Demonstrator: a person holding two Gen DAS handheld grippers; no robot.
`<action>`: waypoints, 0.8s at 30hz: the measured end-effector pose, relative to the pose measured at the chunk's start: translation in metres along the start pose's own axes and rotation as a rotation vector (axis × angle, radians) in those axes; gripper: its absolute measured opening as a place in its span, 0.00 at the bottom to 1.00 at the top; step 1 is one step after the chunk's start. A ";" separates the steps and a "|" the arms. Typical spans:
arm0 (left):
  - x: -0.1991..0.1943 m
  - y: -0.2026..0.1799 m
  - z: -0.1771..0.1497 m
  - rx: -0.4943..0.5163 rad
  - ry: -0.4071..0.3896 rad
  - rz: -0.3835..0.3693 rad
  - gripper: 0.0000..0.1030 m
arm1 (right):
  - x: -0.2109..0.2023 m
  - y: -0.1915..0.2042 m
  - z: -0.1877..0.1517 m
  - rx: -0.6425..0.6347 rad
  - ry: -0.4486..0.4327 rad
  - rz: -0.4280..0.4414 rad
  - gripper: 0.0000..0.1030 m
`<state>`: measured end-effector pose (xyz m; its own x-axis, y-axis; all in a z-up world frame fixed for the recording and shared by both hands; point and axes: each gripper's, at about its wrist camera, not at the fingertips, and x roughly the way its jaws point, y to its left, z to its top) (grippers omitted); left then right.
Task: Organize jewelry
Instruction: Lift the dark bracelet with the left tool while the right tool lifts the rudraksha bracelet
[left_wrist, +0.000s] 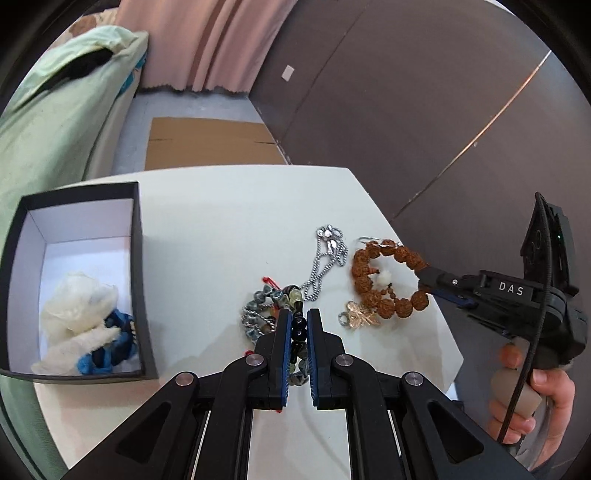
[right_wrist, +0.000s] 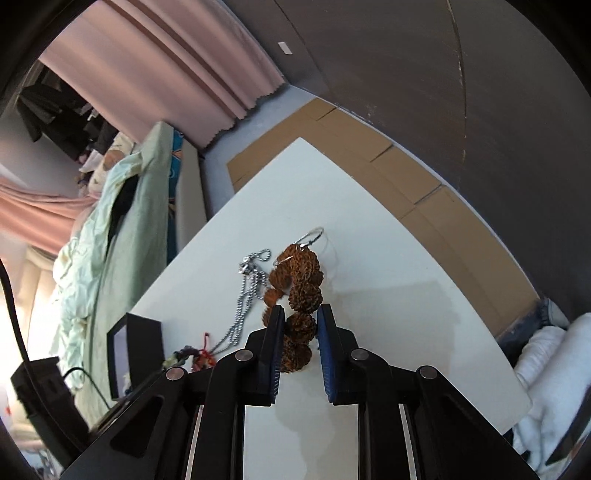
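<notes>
Two pieces are gripped at once. The left gripper (left_wrist: 298, 325) is clamped on a dark stone bracelet (left_wrist: 275, 314), whose beads are seen pinched between its blue pads, the rest of the strand lying on the white table (left_wrist: 221, 229) just ahead and to the left of the tips. The right gripper (right_wrist: 299, 325) is closed on a brown seed-bead bracelet (right_wrist: 299, 291), which trails forward from its jaws. Between the two grippers a silver chain (left_wrist: 327, 258) is left on the table, and a small clear butterfly charm (left_wrist: 364, 314) is seen just beside the brown beads. Far to the left of the left gripper stands the black box (left_wrist: 138, 258), in which white wadding and something blue are already held. The task is judged about half done: nothing gripped has yet been brought to the box.
</notes>
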<state>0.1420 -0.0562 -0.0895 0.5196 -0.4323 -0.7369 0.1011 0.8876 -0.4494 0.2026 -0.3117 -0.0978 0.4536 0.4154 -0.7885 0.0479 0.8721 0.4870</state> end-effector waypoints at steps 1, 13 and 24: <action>0.002 0.001 0.000 -0.004 0.008 -0.009 0.08 | 0.001 0.001 0.000 0.002 0.003 0.006 0.19; 0.025 0.008 -0.003 -0.107 0.086 -0.137 0.08 | -0.005 0.003 -0.003 0.013 0.016 0.082 0.19; -0.011 -0.001 0.011 -0.064 -0.007 -0.163 0.08 | -0.009 0.006 -0.002 -0.003 0.010 0.105 0.19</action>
<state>0.1458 -0.0502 -0.0750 0.5064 -0.5682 -0.6486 0.1303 0.7940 -0.5938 0.1968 -0.3091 -0.0886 0.4472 0.5073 -0.7367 -0.0021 0.8242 0.5663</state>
